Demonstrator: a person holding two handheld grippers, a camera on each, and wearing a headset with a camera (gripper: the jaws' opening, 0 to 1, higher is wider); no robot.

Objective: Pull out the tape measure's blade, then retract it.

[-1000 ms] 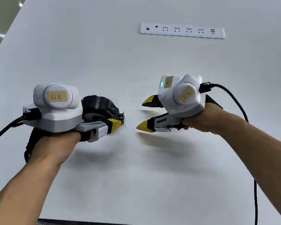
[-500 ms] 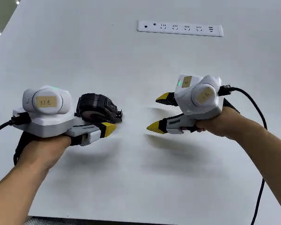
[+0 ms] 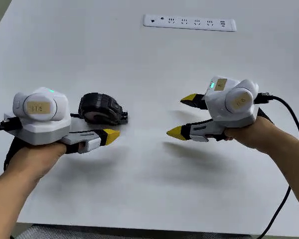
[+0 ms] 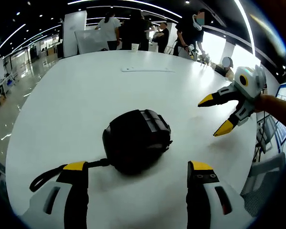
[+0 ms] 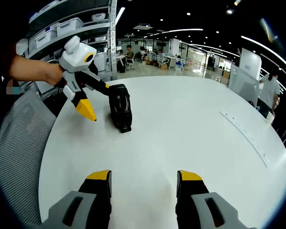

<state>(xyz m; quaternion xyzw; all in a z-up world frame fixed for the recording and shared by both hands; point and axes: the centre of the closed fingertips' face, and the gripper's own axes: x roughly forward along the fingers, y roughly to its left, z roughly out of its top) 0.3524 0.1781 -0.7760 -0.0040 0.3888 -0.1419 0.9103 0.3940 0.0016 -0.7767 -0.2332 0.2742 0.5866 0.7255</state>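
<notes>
left gripper [image 4: 138,167] backed off, black tape measure [image 3: 100,108] lies free, fully retracted

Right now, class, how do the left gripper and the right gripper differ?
The left gripper sits close to the tape measure, the right gripper well apart from it. In the head view the left gripper points rightward, the right gripper leftward. Both are open, yellow-tipped.
</notes>
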